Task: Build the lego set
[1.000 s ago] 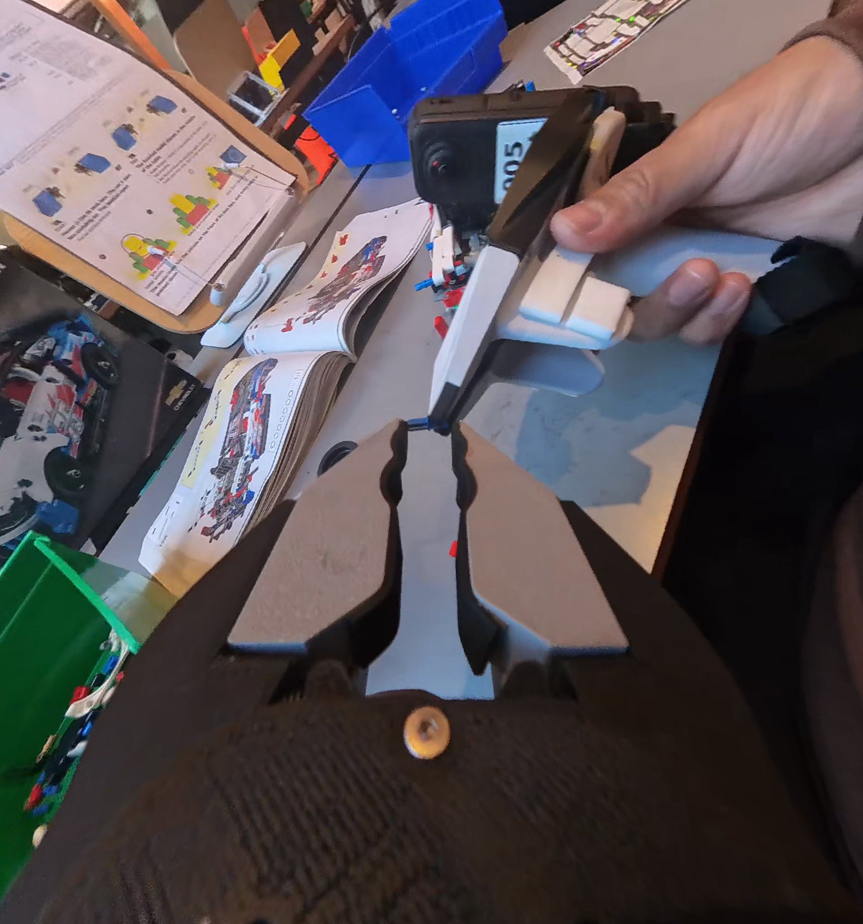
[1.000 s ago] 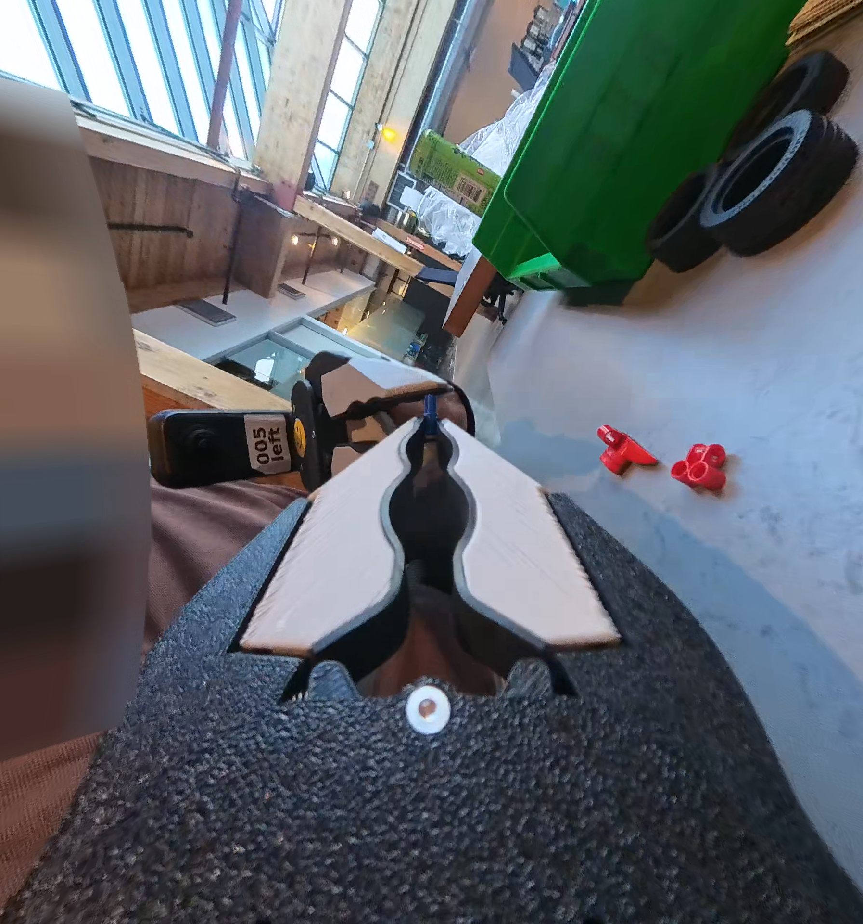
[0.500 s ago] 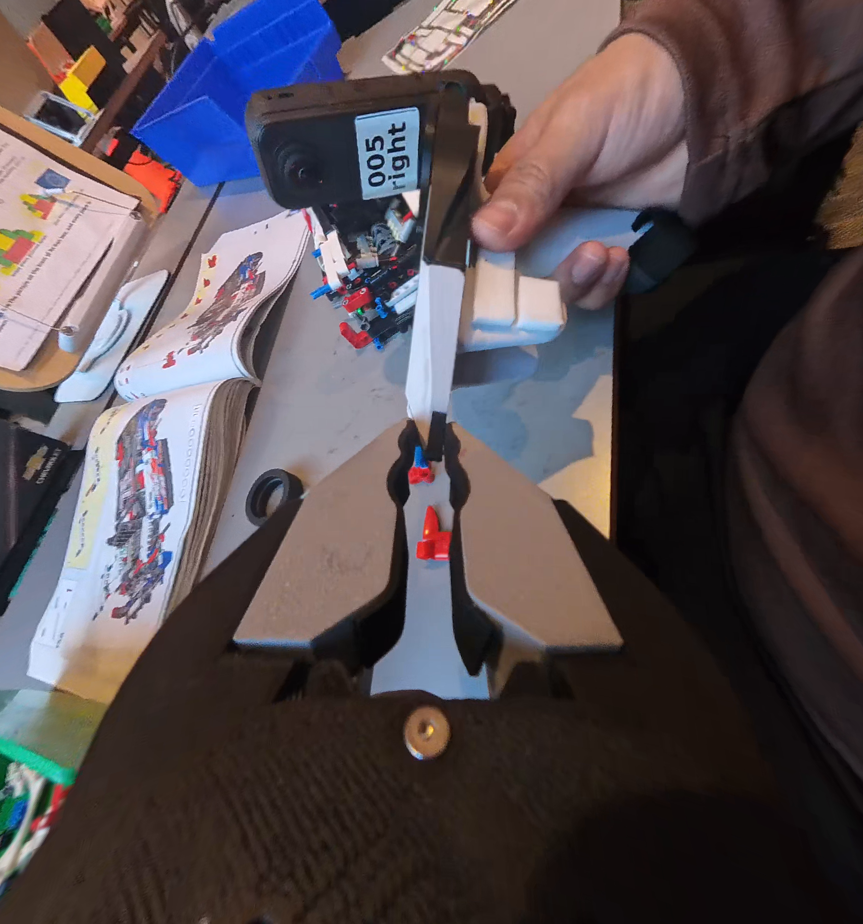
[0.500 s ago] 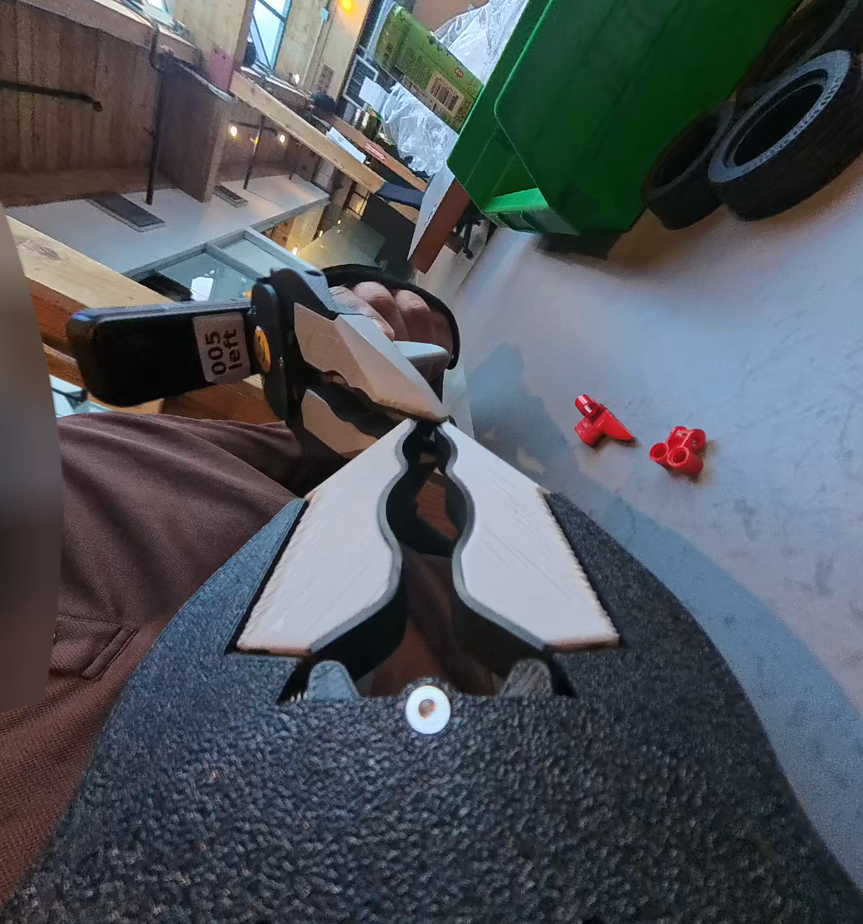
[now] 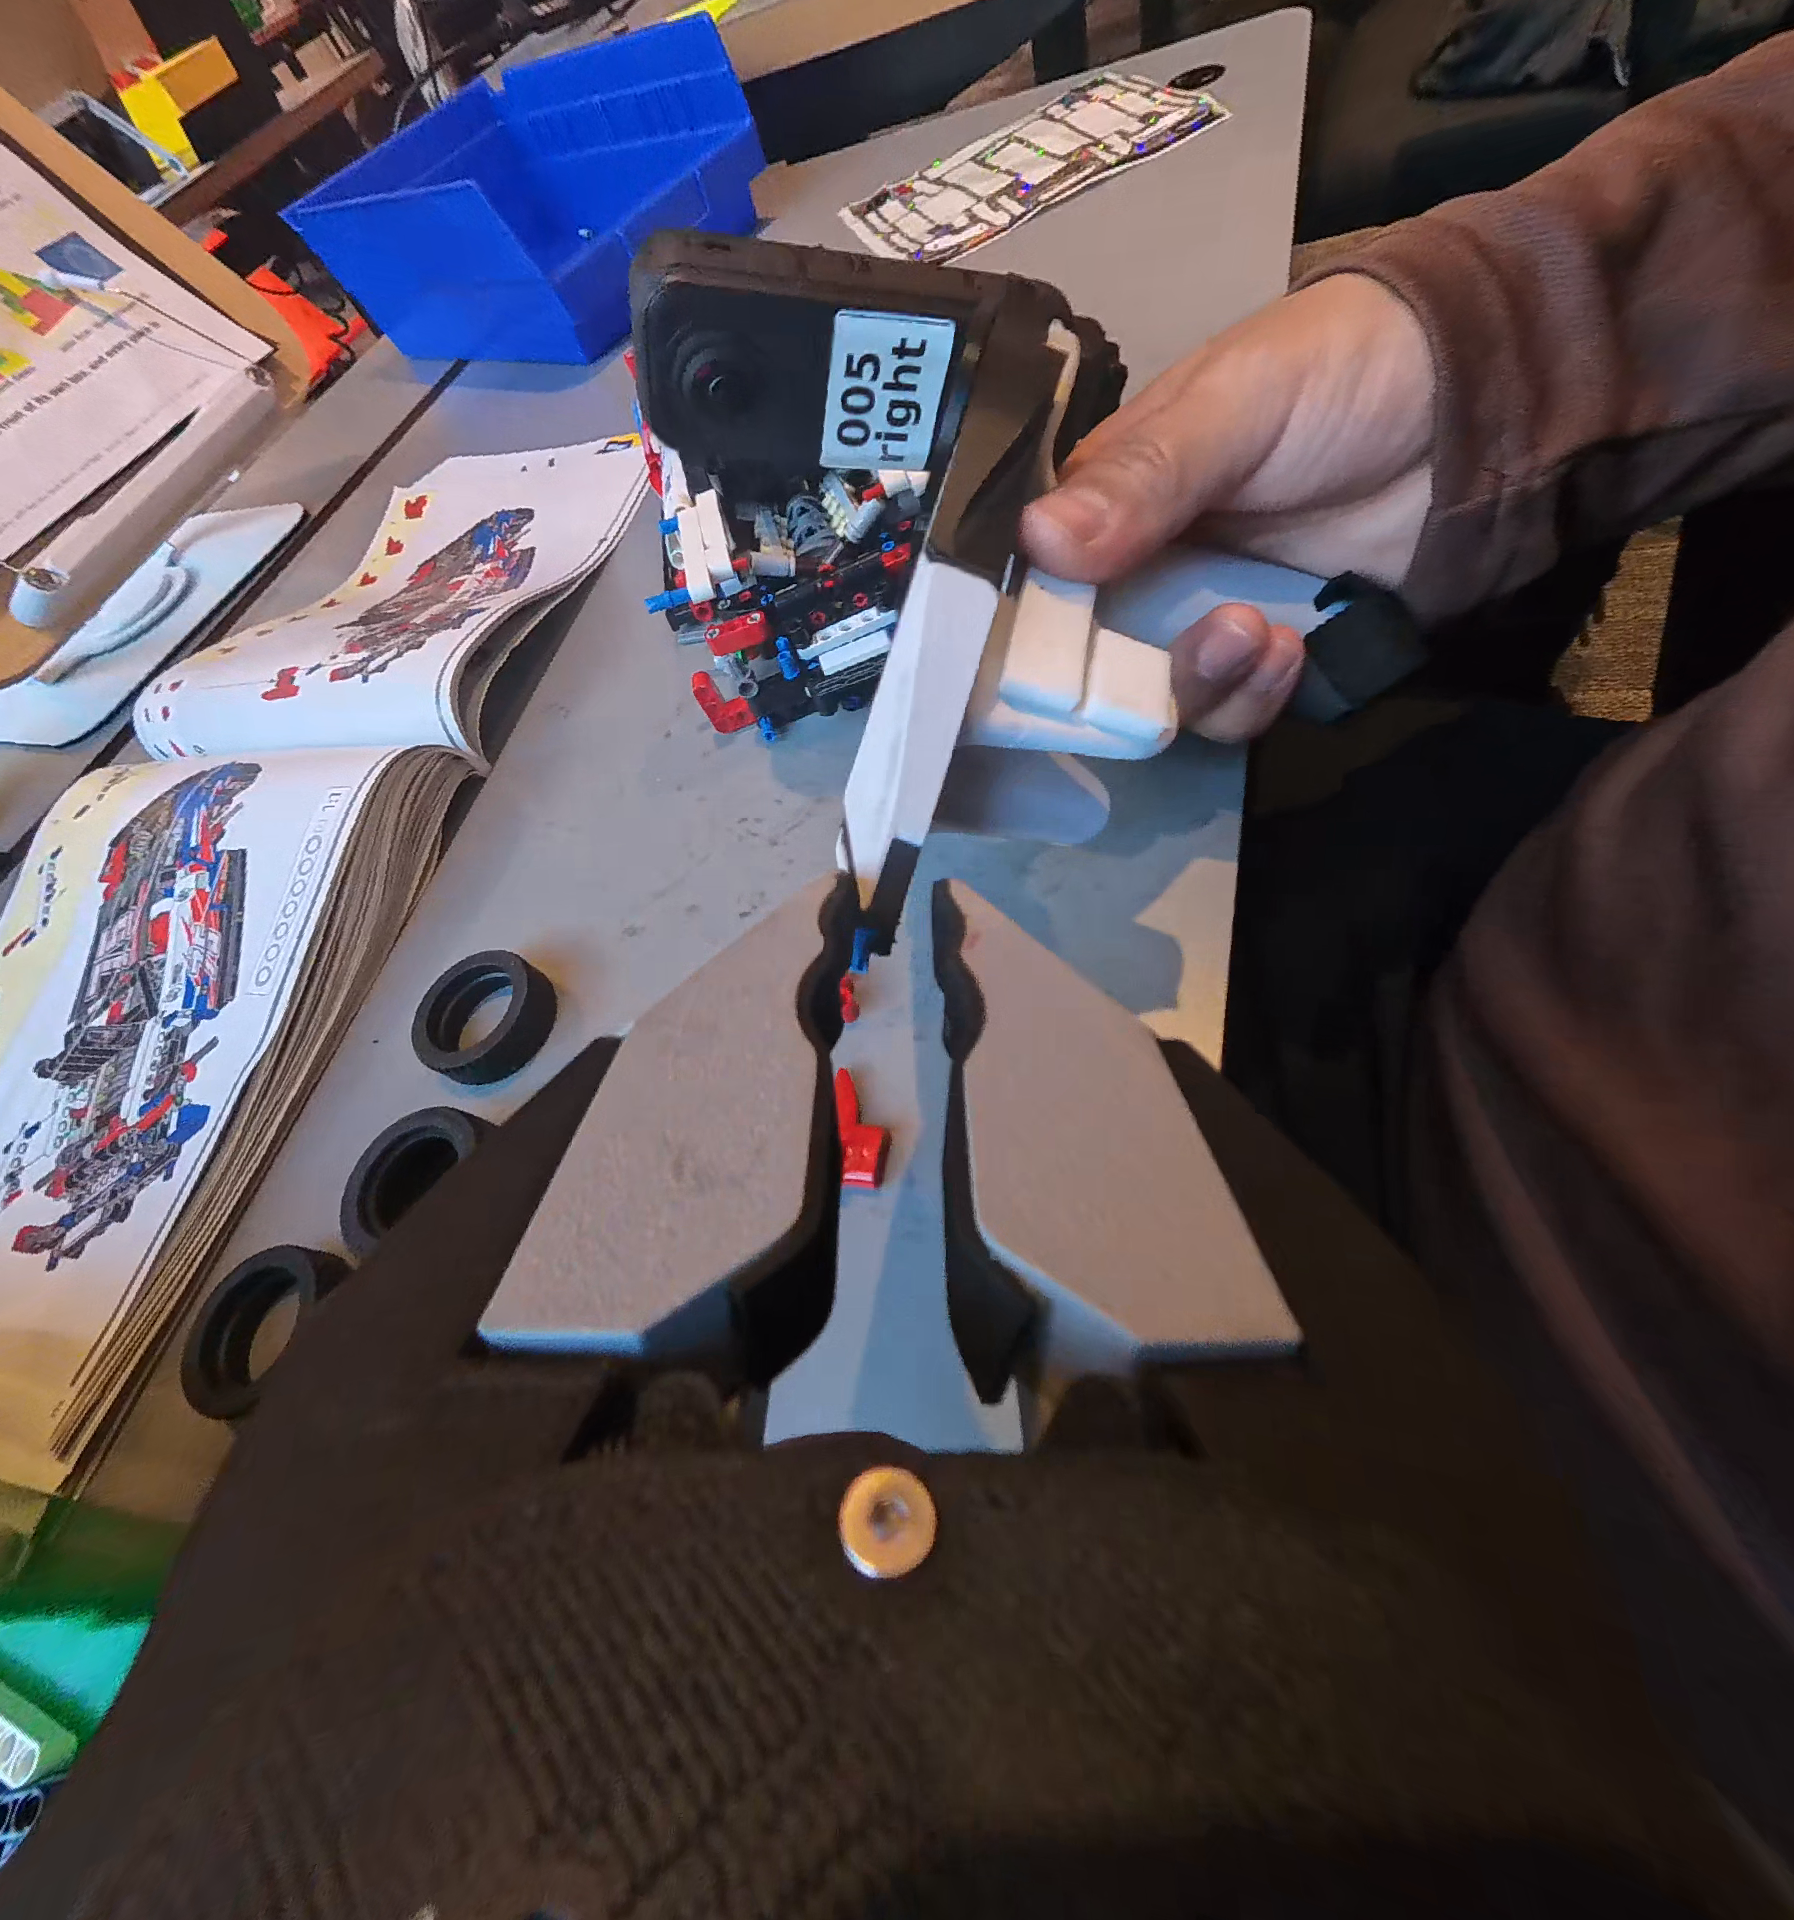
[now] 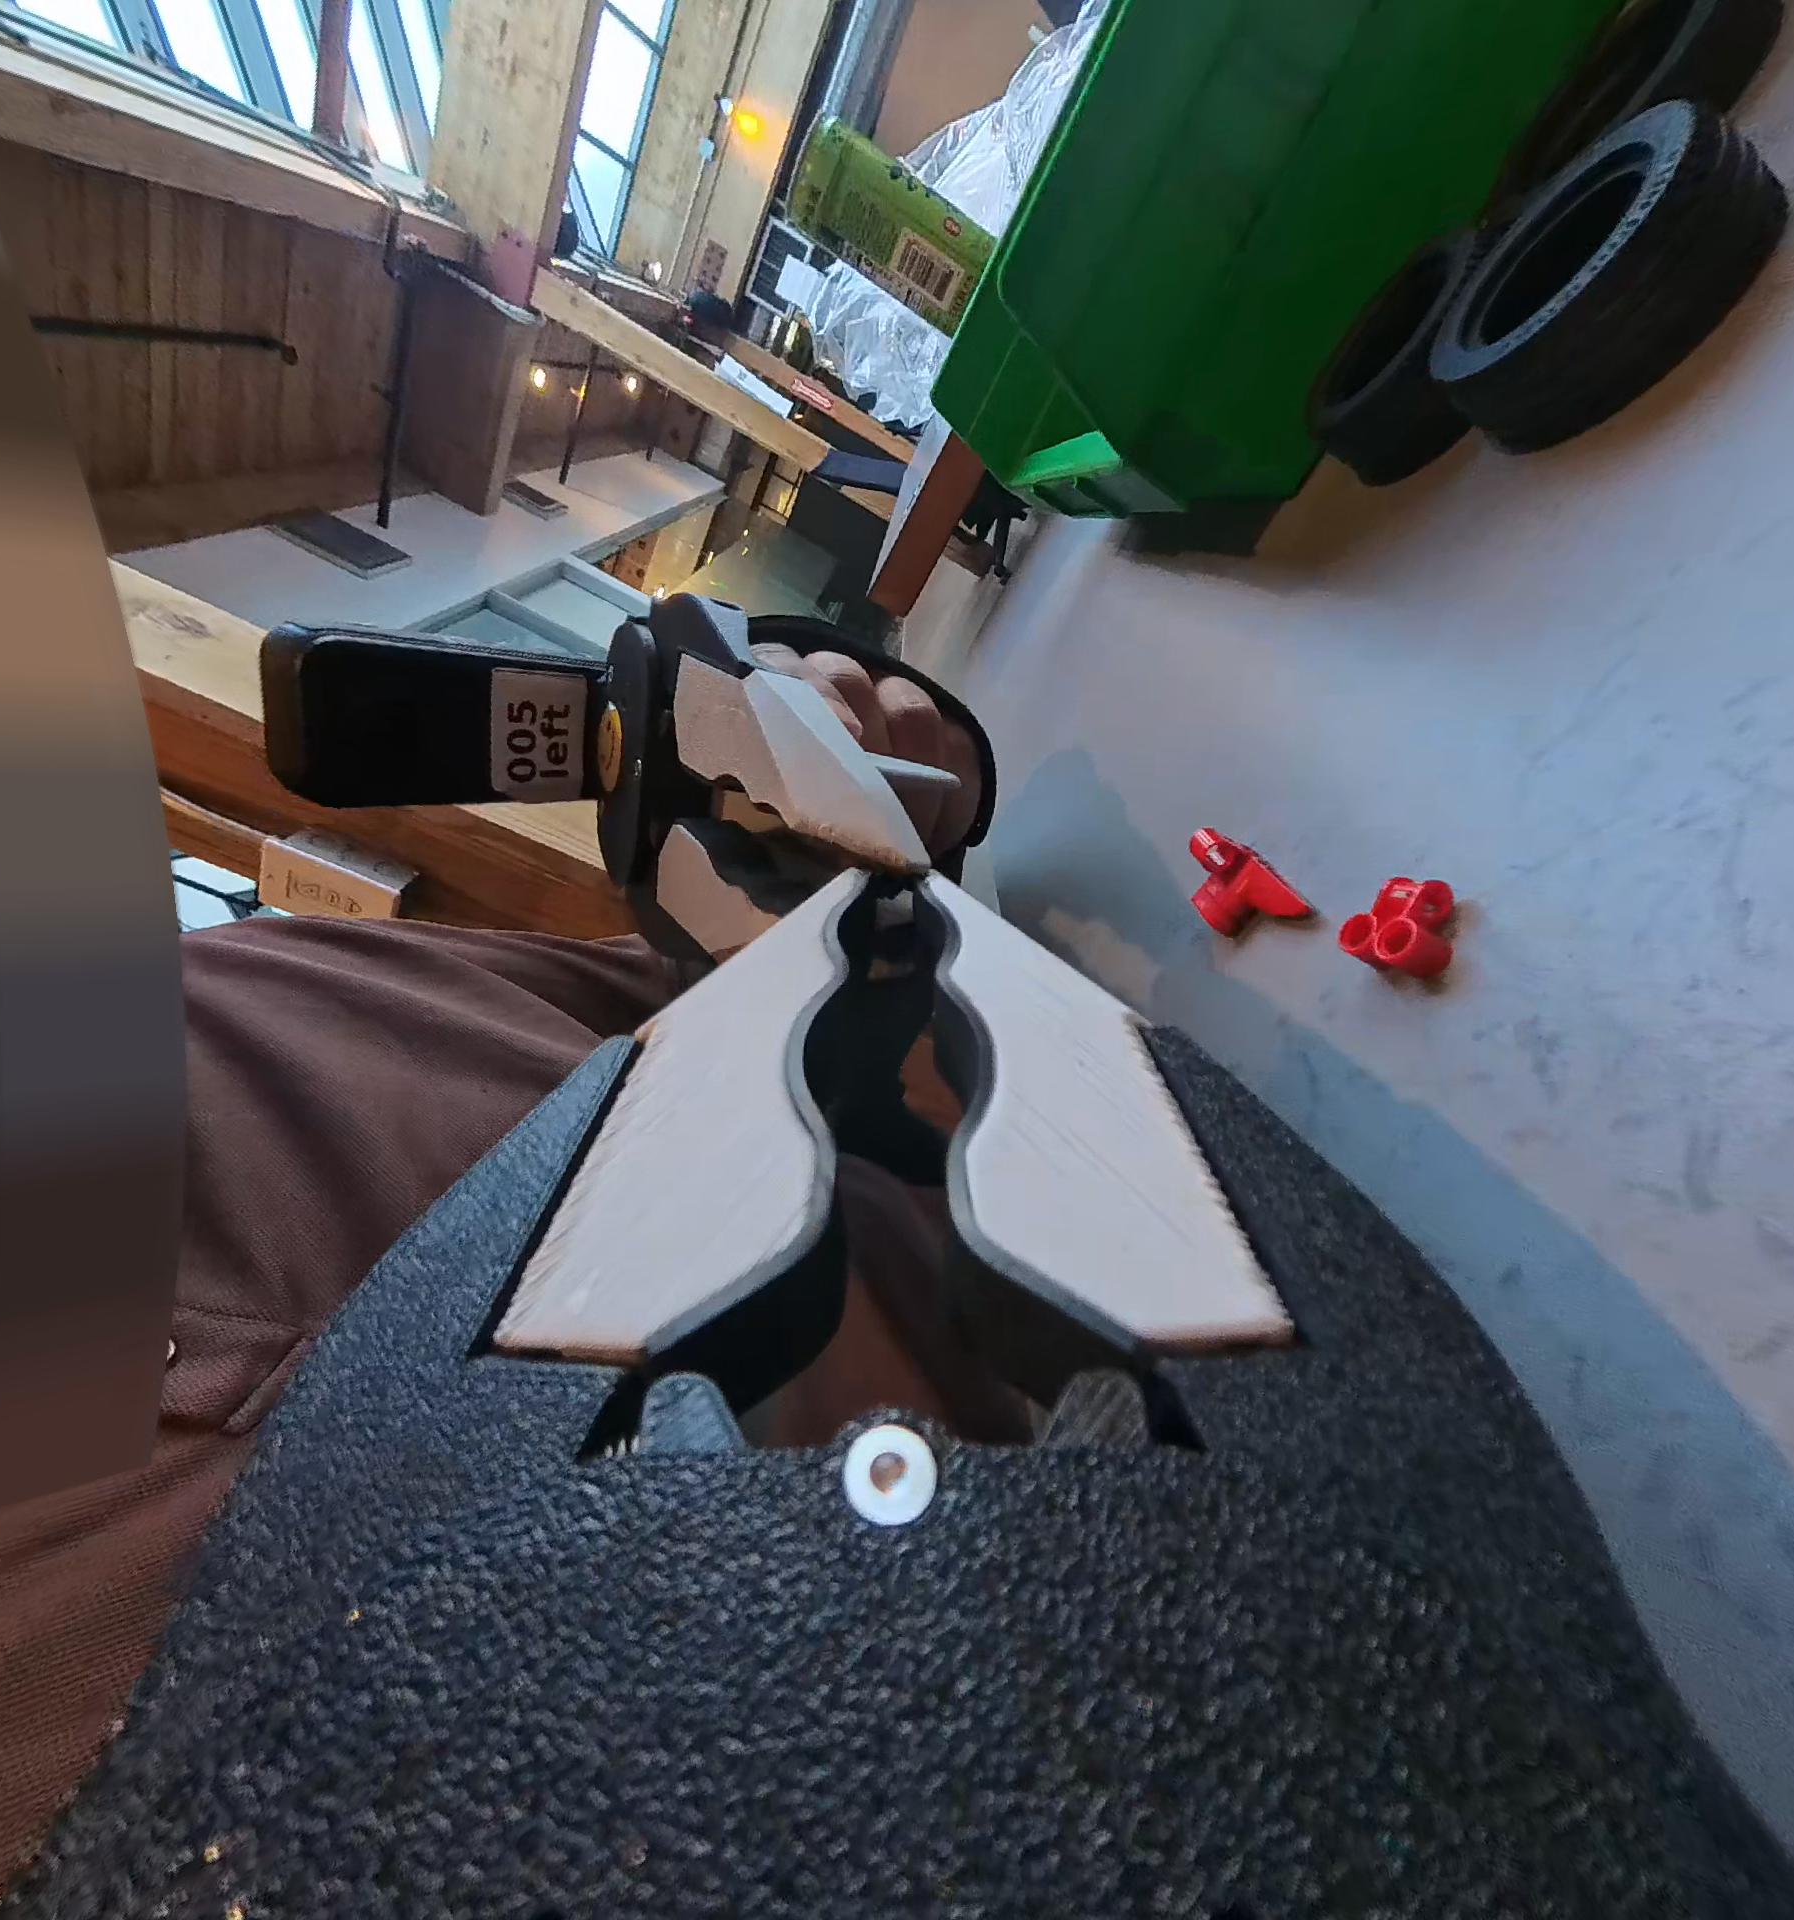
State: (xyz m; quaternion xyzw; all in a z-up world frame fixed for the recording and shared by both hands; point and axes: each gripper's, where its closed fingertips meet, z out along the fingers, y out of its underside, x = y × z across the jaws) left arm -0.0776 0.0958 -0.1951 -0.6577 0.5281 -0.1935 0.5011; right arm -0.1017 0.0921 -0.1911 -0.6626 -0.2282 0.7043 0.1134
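My left gripper (image 5: 893,896) is open by a narrow gap and empty, held above the grey table (image 5: 602,831). My right gripper (image 5: 872,914) comes down from above, its tips in that gap, shut on a small blue pin (image 5: 865,941). Two small red connectors (image 5: 862,1138) lie on the table and show through the left jaws; the right wrist view shows them side by side (image 6: 1241,894). In the right wrist view my right gripper (image 6: 893,883) meets the left gripper (image 6: 908,860) tip to tip; the pin is hidden there. The partly built model (image 5: 789,613) stands behind.
An open instruction booklet (image 5: 280,935) lies at left with three black tyres (image 5: 482,1003) beside it. A blue bin (image 5: 560,229) and a sticker sheet (image 5: 1038,166) are at the back. A green bin (image 6: 1236,260) stands by the tyres (image 6: 1599,291). The table edge (image 5: 1236,831) runs close on the right. The grippers are tip to tip, or close to it.
Both grippers have stayed tip to tip while swinging over the table. The left wrist view now looks down, bringing the two red connectors, the tyres and the model into sight.
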